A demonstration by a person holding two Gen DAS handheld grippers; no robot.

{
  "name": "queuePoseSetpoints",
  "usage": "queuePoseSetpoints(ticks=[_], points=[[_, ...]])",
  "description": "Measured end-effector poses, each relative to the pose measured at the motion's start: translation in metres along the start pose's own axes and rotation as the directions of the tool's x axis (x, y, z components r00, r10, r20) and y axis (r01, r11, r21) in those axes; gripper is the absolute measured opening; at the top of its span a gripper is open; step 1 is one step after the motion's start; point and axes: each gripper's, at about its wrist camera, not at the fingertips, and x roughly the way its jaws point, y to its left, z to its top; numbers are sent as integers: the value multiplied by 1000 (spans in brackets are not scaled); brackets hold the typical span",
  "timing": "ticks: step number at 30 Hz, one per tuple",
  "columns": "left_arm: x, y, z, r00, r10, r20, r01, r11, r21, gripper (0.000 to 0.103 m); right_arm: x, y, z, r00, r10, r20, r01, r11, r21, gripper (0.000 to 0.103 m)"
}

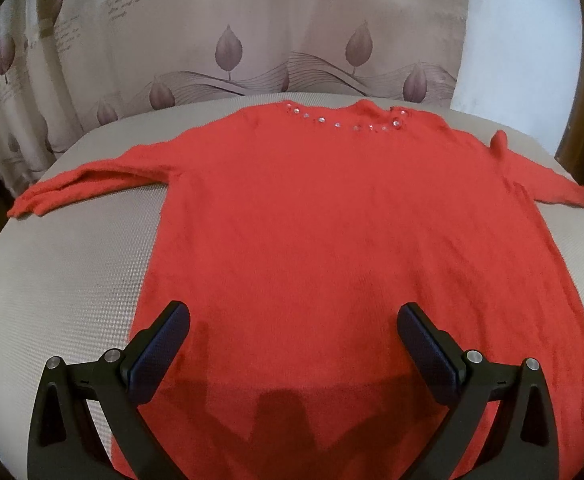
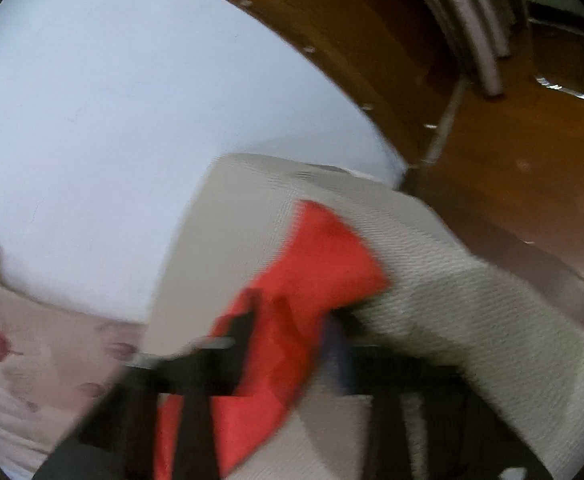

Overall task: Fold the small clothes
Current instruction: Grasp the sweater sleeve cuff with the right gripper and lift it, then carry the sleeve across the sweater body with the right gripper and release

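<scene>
Nearest in the left wrist view, the left gripper (image 1: 294, 316) hangs over the hem end of the sweater (image 1: 332, 220) with its jaws spread wide and nothing between them. The sweater lies flat and face up on the table (image 1: 63, 288), body smooth, both sleeves stretched out to the sides, the beaded neckline (image 1: 348, 122) at the far edge by the curtain (image 1: 251, 28). No fold shows in it, so I judge the task barely begun: spreading looks done, while both sleeves and the body are yet to be folded. In the blurred right wrist view, the right gripper (image 2: 292, 320) sits around a red sleeve end (image 2: 316, 256) near the table's corner, by the wall (image 2: 131, 100); whether its jaws are clamped on the cloth I cannot tell.
</scene>
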Motion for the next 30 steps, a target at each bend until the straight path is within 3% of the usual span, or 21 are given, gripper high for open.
queuePoseSetpoints(ticks=[3,7,11,17,20,23,26,30], points=[[1,4,0,1000,-20,-5,20,1000,-19,103,-7,1,-4,1000,20,-4,-20,999,25,6],[2,15,2,998,-63,-23,61,995,-75,103,-21,50,-33,990,140,-28,-141,989,-40,6],[-8,37,5,996,-84,-5,82,985,-150,103,-26,137,-87,955,275,-109,-289,946,-145,6],[-26,79,5,998,-66,19,68,972,-227,103,0,271,-208,868,397,-300,-472,847,-244,6],[-33,93,5,998,-59,32,65,972,-226,103,31,319,-283,824,397,-404,-523,808,-273,6],[-40,106,2,997,-63,48,72,974,-215,103,63,347,-352,793,359,-491,-533,800,-276,6],[-45,111,-3,996,-57,67,69,981,-184,103,94,365,-413,795,282,-536,-510,790,-341,6],[-45,116,-10,995,-62,76,73,986,-150,103,115,368,-458,790,237,-565,-493,795,-355,6]])
